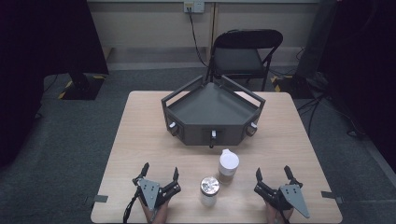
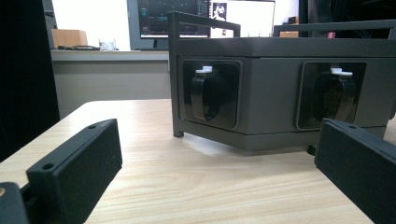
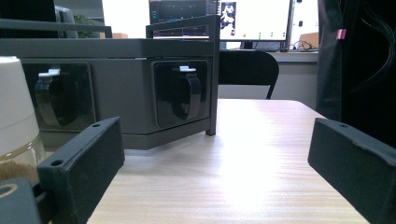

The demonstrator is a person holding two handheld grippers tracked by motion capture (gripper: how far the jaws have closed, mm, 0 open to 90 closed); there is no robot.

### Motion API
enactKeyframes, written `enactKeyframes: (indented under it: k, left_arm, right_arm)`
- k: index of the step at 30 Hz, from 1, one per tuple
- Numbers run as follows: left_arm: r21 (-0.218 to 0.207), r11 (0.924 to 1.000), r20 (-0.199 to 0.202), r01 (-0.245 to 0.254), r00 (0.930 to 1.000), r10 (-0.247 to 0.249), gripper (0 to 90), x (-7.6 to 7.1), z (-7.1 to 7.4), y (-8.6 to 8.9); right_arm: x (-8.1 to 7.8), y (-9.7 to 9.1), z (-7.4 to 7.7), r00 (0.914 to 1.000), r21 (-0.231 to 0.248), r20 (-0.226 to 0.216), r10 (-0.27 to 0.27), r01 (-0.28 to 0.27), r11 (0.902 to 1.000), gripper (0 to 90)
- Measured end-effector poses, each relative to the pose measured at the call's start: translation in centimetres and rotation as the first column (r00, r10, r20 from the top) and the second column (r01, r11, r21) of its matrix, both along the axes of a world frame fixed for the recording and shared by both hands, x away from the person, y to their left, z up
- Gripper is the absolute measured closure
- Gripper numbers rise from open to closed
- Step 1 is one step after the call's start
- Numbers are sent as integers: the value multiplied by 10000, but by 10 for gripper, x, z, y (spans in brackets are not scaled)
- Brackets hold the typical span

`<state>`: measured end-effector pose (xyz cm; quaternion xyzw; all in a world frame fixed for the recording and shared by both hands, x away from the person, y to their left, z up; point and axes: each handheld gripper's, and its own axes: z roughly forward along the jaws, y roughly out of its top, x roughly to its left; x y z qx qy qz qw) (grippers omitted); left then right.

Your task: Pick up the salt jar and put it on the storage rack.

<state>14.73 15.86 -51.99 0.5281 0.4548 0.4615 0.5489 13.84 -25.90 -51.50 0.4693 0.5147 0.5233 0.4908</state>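
On the light wooden table stands a dark grey angular tray-like box with knobs on its front faces. In front of it stand a white-capped jar with brown contents and a silver-lidded jar. My left gripper rests near the table's front edge, left of the jars, open with nothing between its jaws. My right gripper rests to the right of the jars, open and empty too. In the left gripper view the box lies ahead beyond my left gripper. The white-capped jar sits at the left edge of the right gripper view.
A black folding chair stands behind the table. A dark stand base sits on the floor at the back left, and cables trail at the right. Bare tabletop lies on both sides of the box.
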Motion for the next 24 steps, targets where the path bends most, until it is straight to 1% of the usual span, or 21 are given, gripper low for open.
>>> enactKeyframes:
  k: [2, 5, 24]
  left_arm:
    - [-6, 10000, -31, -87, 10000, 87, 1, 0, 0, -2]
    - [-1, 9999, -17, -124, 9999, 124, 1, 0, 0, -2]
    - [1, 9999, 5, -121, 9999, 121, 0, 0, 0, -2]
  right_arm:
    - [0, 0, 0, 10000, -72, 29, 17, -17, 10000, 21]
    - [0, 0, 0, 10000, -44, 18, 19, -19, 10000, 22]
    - [-1, 2, -1, 10000, -49, 28, -57, 57, 10000, 20]
